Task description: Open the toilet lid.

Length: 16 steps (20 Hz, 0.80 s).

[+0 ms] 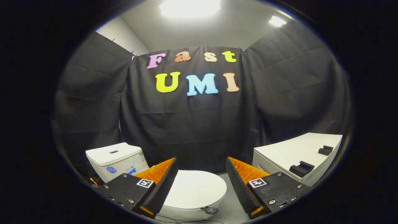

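Gripper (201, 182) agape — above shut lid (194, 189)

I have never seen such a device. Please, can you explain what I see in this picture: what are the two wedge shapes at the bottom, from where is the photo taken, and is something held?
The picture comes from a fisheye camera mounted on a hand-held gripper, looking forward along its two fingers. Those fingers are the wedge shapes. They stand wide apart and hold nothing.

Below and between them is a white toilet with its lid lying closed. A small dark tab sits at the lid's front edge. The tank stands behind the one finger. Beyond the other finger is a white cabinet with two dark blocks on top. Black cloth forms the booth's wall. The lid is not yet touched.
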Tool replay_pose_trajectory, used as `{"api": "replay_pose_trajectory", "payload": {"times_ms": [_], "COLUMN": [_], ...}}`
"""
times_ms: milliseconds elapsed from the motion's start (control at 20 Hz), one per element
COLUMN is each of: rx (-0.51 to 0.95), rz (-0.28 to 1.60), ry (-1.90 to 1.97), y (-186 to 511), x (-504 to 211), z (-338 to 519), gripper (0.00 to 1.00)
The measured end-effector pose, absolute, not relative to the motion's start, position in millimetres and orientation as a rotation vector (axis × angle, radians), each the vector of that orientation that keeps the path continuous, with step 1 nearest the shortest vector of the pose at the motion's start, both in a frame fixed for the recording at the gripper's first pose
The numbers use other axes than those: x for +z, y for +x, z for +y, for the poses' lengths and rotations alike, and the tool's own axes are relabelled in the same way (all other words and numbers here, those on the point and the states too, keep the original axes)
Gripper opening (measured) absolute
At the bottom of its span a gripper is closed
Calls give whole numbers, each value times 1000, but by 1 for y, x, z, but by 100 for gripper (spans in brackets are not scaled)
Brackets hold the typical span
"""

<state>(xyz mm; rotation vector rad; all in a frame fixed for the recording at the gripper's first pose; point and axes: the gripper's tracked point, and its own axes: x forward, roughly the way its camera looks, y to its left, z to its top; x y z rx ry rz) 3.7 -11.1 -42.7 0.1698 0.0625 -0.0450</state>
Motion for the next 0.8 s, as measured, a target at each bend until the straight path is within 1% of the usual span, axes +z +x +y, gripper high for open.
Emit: {"api": "replay_pose_trajectory", "payload": {"times_ms": [300, 450, 800], "rx": [-48, -78, -171], "rz": [102, 105, 176], "ry": [336, 449, 682], "y": [16, 15, 17], "x": [-63, -75, -143], "z": [-12, -16, -32], "gripper": [95, 95, 96]}}
